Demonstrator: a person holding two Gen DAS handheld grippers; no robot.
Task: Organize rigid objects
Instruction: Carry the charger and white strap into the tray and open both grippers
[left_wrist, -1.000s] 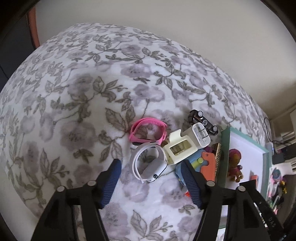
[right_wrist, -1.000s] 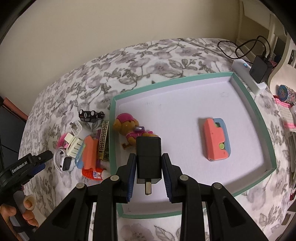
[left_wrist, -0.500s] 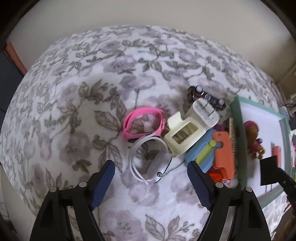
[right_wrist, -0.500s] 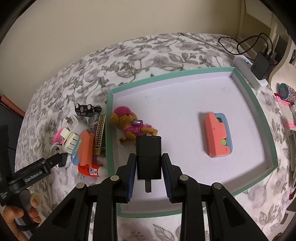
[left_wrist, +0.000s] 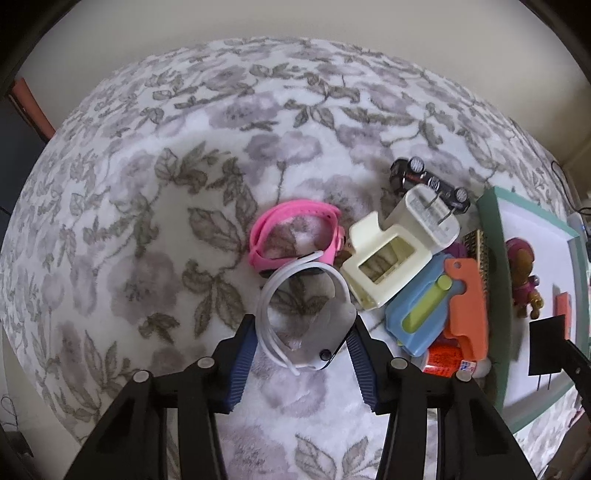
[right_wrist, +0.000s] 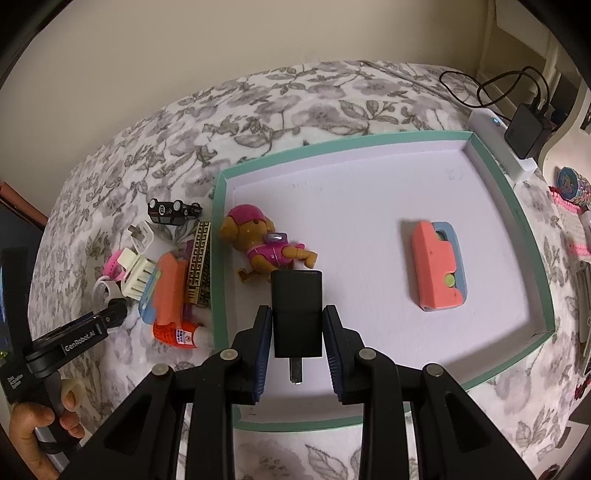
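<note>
Left wrist view: left gripper (left_wrist: 301, 334) low over the floral bedspread (left_wrist: 147, 221), blue-padded fingers (left_wrist: 242, 360) closed in on the white watch (left_wrist: 306, 321), one on each side of its band and face; contact on the left side looks made, on the right not certain. Just beyond, touching the white band, a pink watch (left_wrist: 291, 236). To the right a heap: cream plastic holder (left_wrist: 388, 269), white plug adapter (left_wrist: 430, 218) leaning on it, black toy car (left_wrist: 428, 182) behind, blue-and-orange slider case (left_wrist: 439, 310), red-labelled glue tube (left_wrist: 447, 360) at the heap's near edge. Further right the teal-rimmed tray (left_wrist: 487, 229) with a toy dog (left_wrist: 522, 273) inside.

Right wrist view: right gripper (right_wrist: 297, 330) clamped on a black charger (right_wrist: 297, 310), prongs pointing back toward the camera, held above the near part of the tray (right_wrist: 221, 258). Directly ahead of the charger, the toy dog (right_wrist: 266, 243) lying on its side on the tray floor; well to the right, a coral-and-blue case (right_wrist: 437, 267) flat in the tray. Left of the tray rim, the heap on the bedspread, with the left gripper reaching in and a hand (right_wrist: 40, 424) on its handle.
</note>
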